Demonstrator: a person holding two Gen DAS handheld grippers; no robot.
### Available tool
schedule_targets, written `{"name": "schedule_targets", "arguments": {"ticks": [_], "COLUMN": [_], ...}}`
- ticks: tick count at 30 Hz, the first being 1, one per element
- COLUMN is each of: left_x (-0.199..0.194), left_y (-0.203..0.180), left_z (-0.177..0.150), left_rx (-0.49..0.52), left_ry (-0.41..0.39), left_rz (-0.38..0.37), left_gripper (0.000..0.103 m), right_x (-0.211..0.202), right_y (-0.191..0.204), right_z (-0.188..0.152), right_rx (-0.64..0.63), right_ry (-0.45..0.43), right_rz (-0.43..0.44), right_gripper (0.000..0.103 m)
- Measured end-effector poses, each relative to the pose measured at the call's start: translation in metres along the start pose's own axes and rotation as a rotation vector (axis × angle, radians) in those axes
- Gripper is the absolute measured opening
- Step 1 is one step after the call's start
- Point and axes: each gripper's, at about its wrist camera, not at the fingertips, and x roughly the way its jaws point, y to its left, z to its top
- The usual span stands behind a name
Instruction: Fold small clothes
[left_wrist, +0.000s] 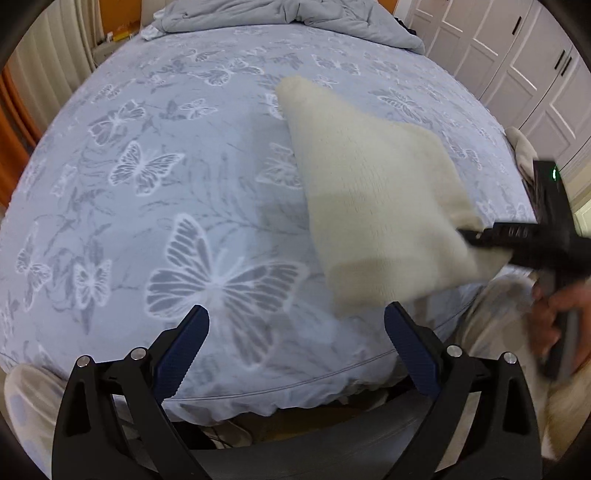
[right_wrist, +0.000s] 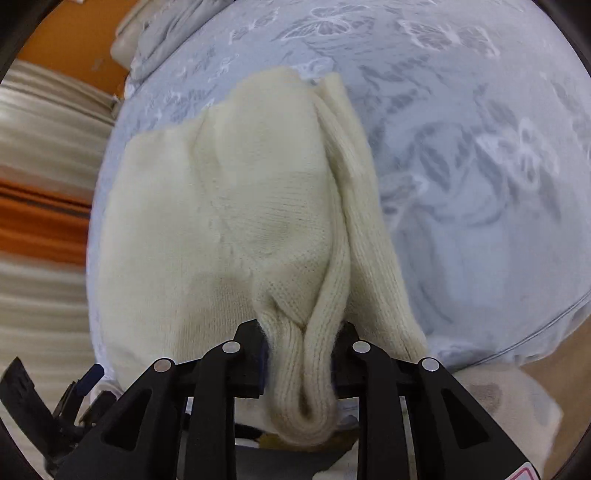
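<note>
A cream knitted garment (left_wrist: 373, 195) lies stretched on the blue butterfly bedsheet (left_wrist: 155, 177), its near end lifted. In the right wrist view the garment (right_wrist: 229, 206) runs away from me, bunched into ribbed folds. My right gripper (right_wrist: 301, 339) is shut on the bunched ribbed edge; it also shows in the left wrist view (left_wrist: 476, 234) at the garment's right corner. My left gripper (left_wrist: 295, 325) is open and empty, above the bed's near edge, just left of the garment's near corner.
A grey duvet (left_wrist: 295, 14) is heaped at the far end of the bed. White wardrobe doors (left_wrist: 517, 66) stand at the right. A radiator (left_wrist: 48, 74) and orange wood are at the left. Another pale cloth (left_wrist: 522, 147) lies at the bed's right edge.
</note>
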Motion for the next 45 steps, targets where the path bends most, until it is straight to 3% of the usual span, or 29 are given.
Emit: {"name": "schedule_targets", "arguments": {"ticks": [5, 10, 13, 14, 15, 17, 18, 20, 22, 24, 25, 27, 30, 33, 35, 38, 41, 42, 43, 45], "left_x": [-0.002, 0.024, 0.035, 0.037, 0.039, 0.047, 0.052, 0.059, 0.067, 0.074, 0.073, 0.066, 0.047, 0.024, 0.009, -0.008, -0.021, -0.024, -0.027, -0.032], "left_y": [-0.009, -0.026, -0.037, -0.040, -0.042, -0.035, -0.025, -0.008, -0.004, -0.007, -0.007, -0.006, -0.005, -0.005, -0.006, -0.003, 0.012, 0.016, 0.020, 0.024], "left_z": [0.010, 0.007, -0.002, -0.003, -0.002, 0.006, 0.011, 0.016, 0.015, 0.009, 0.006, 0.003, 0.000, -0.005, -0.009, -0.006, 0.002, 0.003, 0.004, 0.001], "left_rx": [0.025, 0.126, 0.171, 0.181, 0.179, 0.133, 0.070, -0.027, -0.049, -0.037, -0.035, -0.022, 0.014, 0.056, 0.062, 0.048, 0.016, 0.009, 0.002, -0.006], "left_ry": [-0.020, 0.053, 0.062, 0.051, 0.039, 0.069, 0.091, 0.122, 0.154, 0.185, 0.191, 0.177, 0.137, 0.090, 0.049, -0.006, -0.041, -0.047, -0.050, -0.054], "left_rz": [0.005, 0.010, 0.023, 0.030, 0.034, 0.033, 0.024, -0.004, -0.006, 0.027, 0.038, 0.047, 0.029, 0.043, 0.060, 0.094, 0.112, 0.119, 0.131, 0.145], "left_gripper": [0.094, 0.094, 0.093, 0.089, 0.072, 0.049, 0.049, 0.049, 0.049, 0.051, 0.053, 0.059, 0.060, 0.068, 0.075, 0.083, 0.084, 0.084, 0.084, 0.084], "right_x": [-0.013, -0.019, -0.034, -0.040, -0.048, -0.072, -0.079, -0.079, -0.044, -0.018, -0.024, -0.036, -0.059, -0.095, -0.108, -0.087, -0.020, 0.023, 0.046, 0.046], "right_y": [0.010, -0.009, 0.002, 0.006, 0.012, 0.023, 0.024, 0.017, -0.006, -0.024, -0.027, -0.023, -0.008, 0.031, 0.065, 0.122, 0.151, 0.150, 0.152, 0.155], "right_z": [0.005, 0.008, 0.007, 0.009, 0.011, 0.011, 0.010, 0.010, 0.006, -0.001, -0.002, -0.001, 0.000, -0.002, 0.003, 0.001, -0.001, -0.002, -0.004, -0.002], "right_rx": [-0.040, 0.111, 0.097, 0.086, 0.078, 0.056, 0.049, 0.033, 0.024, 0.076, 0.111, 0.109, 0.049, -0.068, -0.179, -0.334, -0.423, -0.449, -0.458, -0.438], "right_ry": [-0.010, 0.006, -0.030, -0.042, -0.065, -0.126, -0.143, -0.147, -0.052, 0.021, 0.004, -0.017, -0.079, -0.242, -0.288, -0.221, -0.090, 0.002, 0.033, 0.030], "right_rz": [-0.012, 0.157, 0.208, 0.216, 0.227, 0.262, 0.254, 0.154, 0.004, -0.003, 0.025, 0.021, -0.086, -0.202, -0.151, -0.056, -0.063, -0.129, -0.163, -0.165], "right_gripper": [0.025, 0.026, 0.023, 0.022, 0.021, 0.020, 0.020, 0.020, 0.020, 0.021, 0.022, 0.035, 0.043, 0.043, 0.034, 0.003, 0.002, 0.000, 0.000, 0.001]}}
